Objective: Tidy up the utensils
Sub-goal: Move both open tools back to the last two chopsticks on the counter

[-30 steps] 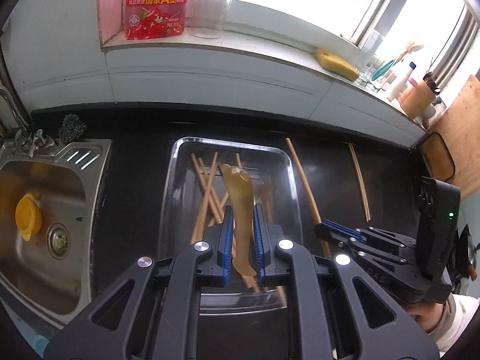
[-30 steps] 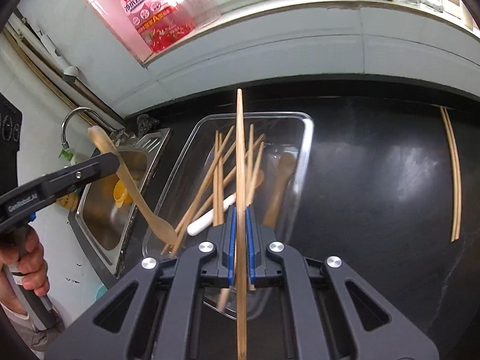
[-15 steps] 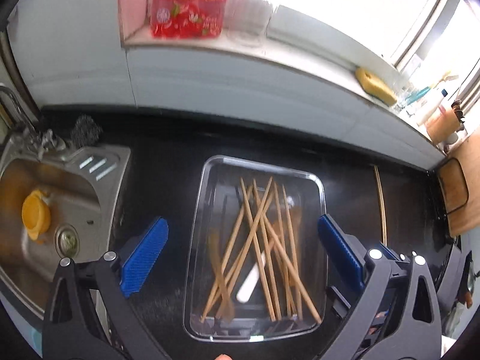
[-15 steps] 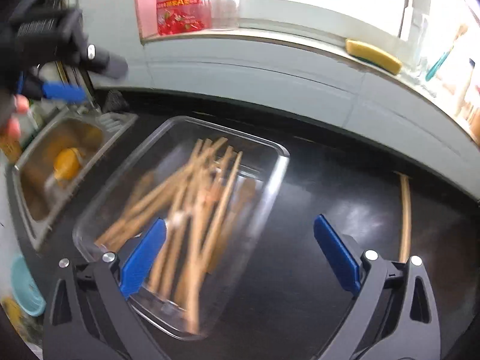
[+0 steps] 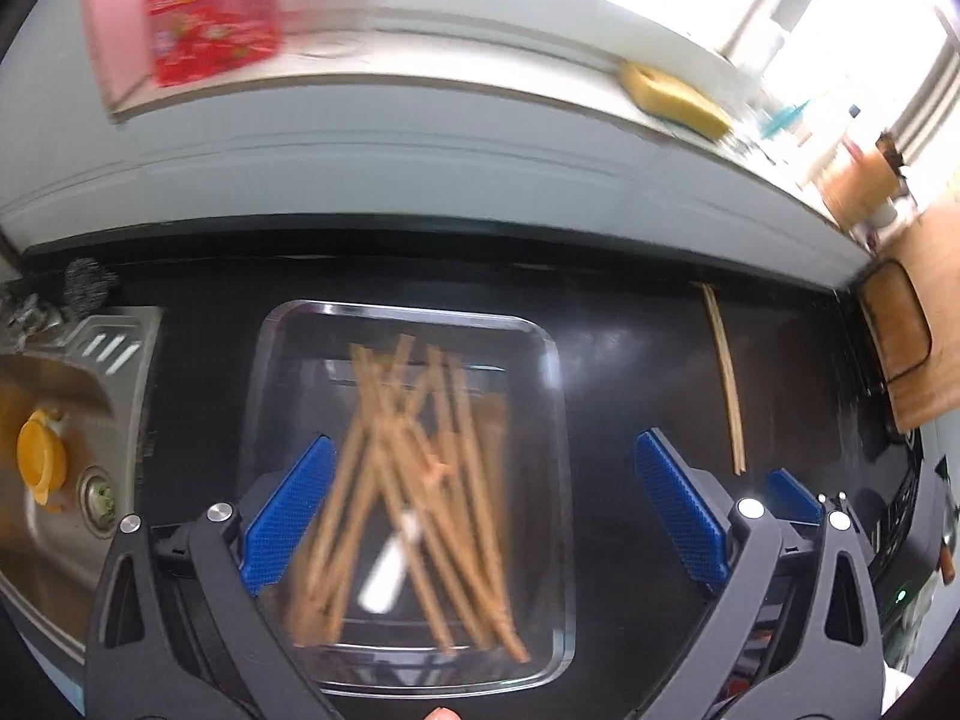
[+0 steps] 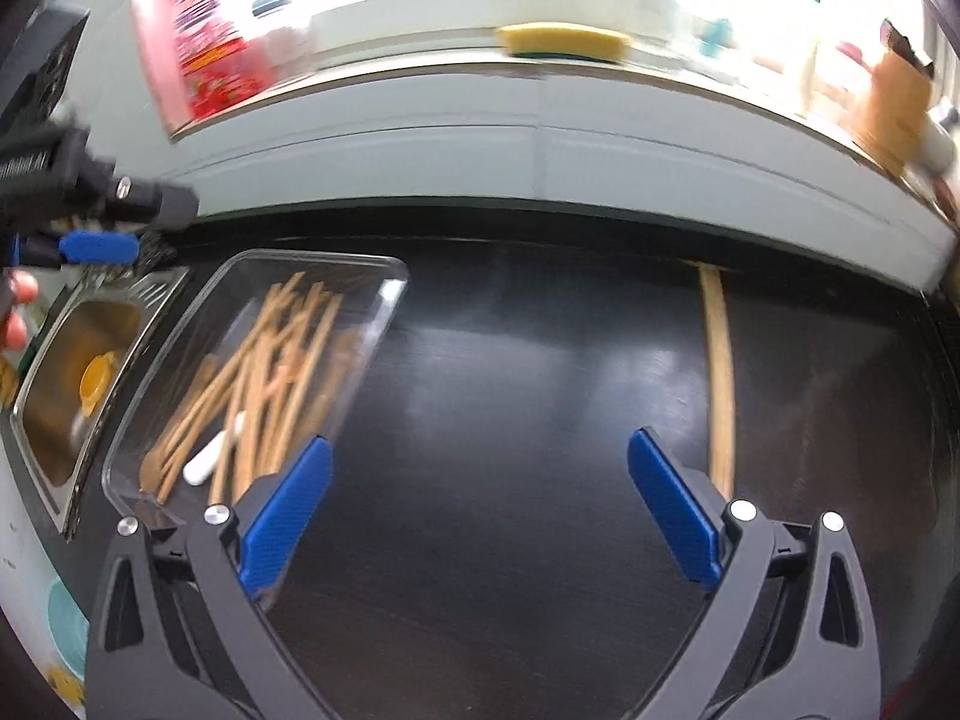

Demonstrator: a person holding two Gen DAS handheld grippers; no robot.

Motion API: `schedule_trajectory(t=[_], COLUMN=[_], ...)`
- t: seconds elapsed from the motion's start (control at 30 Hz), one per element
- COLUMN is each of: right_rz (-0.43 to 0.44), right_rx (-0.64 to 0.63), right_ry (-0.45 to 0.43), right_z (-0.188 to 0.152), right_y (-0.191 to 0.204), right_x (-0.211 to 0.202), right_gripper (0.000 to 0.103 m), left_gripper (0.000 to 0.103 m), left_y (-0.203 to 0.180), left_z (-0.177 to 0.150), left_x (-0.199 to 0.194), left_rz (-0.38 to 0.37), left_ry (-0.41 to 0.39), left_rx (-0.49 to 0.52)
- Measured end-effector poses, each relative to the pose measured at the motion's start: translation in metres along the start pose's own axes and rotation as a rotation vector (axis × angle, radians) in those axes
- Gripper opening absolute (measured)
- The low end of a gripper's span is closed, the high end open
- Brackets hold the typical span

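A clear plastic tray [image 5: 555,396] on the black counter holds several wooden chopsticks [image 5: 420,480] and a white utensil [image 5: 390,564]. My left gripper [image 5: 483,516] is open and empty above the tray's near half. The tray [image 6: 384,294] sits at the left in the right wrist view. My right gripper [image 6: 477,516] is open and empty over bare counter to the tray's right. A pair of wooden chopsticks [image 6: 720,372] lies loose on the counter ahead of its right finger, also in the left wrist view [image 5: 726,378]. Both views are motion-blurred.
A steel sink [image 5: 54,420] with a yellow object [image 5: 39,456] lies left of the tray. A white ledge at the back carries a red packet [image 5: 216,18] and a yellow sponge [image 5: 672,99]. A wooden board [image 5: 918,324] stands at the far right.
Both grippers have opened: the left let go of the wooden spatula, the right of the chopstick, and both now lie in the tray. The right gripper has swung right, away from the tray.
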State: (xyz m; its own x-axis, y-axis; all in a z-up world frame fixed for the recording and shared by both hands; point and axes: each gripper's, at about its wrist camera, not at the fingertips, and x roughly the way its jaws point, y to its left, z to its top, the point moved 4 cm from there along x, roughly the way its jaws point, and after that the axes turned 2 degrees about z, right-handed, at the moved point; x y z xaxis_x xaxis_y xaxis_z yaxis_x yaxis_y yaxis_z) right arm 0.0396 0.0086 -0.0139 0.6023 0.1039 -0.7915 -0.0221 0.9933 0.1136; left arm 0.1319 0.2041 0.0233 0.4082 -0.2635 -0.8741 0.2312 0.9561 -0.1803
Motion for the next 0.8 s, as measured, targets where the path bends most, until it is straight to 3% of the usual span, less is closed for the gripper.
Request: schedule_trajectory(t=[0.33, 0.5, 0.8], right_rz=[-0.126, -0.186, -0.192], right_rx=[0.165, 0.186, 0.256], right_ry=[0.06, 0.082, 0.086], right_z=[-0.038, -0.053, -0.025], right_y=[-0.126, -0.17, -0.229], right_x=[-0.019, -0.022, -0.004], right_gripper=[0.096, 0.096, 0.096], left_gripper=[0.097, 0.097, 0.097], left_y=[-0.112, -0.163, -0.208], left_z=[-0.023, -0.036, -0.048], left_x=[0.059, 0.099, 0.146], left_rz=[-0.028, -0.036, 0.006], left_ry=[0.083, 0.146, 0.202], left_rx=[0.091, 0.115, 0.178])
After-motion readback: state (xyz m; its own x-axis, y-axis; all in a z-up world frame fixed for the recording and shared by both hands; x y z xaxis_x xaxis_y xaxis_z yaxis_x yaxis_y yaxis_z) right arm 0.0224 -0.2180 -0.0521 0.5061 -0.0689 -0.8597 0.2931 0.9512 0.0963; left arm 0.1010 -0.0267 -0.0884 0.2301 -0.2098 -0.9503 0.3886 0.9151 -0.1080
